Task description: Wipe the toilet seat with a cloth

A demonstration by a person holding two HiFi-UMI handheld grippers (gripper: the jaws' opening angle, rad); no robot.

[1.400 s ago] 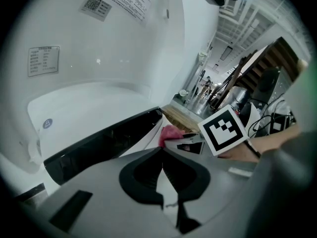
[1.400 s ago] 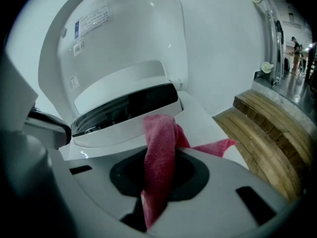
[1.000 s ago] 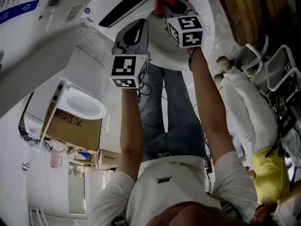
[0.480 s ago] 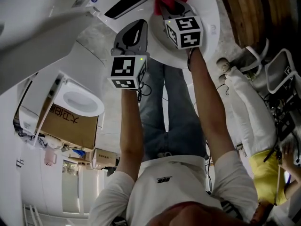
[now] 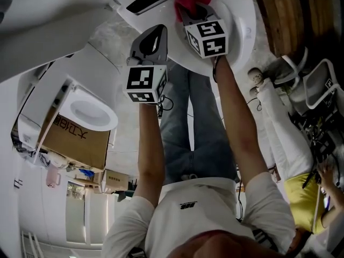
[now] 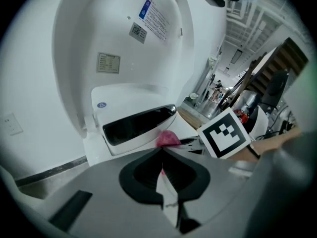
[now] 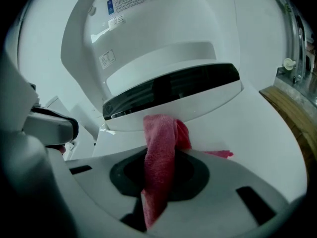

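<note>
The white toilet seat (image 5: 241, 34) lies at the top of the head view, with its lid (image 7: 163, 29) raised behind a dark strip (image 7: 173, 89). My right gripper (image 5: 194, 11) is shut on a red cloth (image 7: 160, 157), and the cloth's end (image 5: 188, 0) is pressed on the seat near the hinge. The left gripper (image 5: 155, 35) hovers beside the seat's left edge, shut and holding nothing. In the left gripper view its jaws meet in front of the cloth (image 6: 168, 139) and the right gripper's marker cube (image 6: 224, 133).
A second white toilet (image 5: 90, 115) rests on a cardboard box (image 5: 75, 142) at the left. White chairs (image 5: 321, 79) and a person in yellow (image 5: 307, 196) are at the right. A wooden surface (image 5: 290, 9) borders the seat on the right.
The right gripper has edged the red cloth slightly along the back of the seat. The left gripper has barely moved.
</note>
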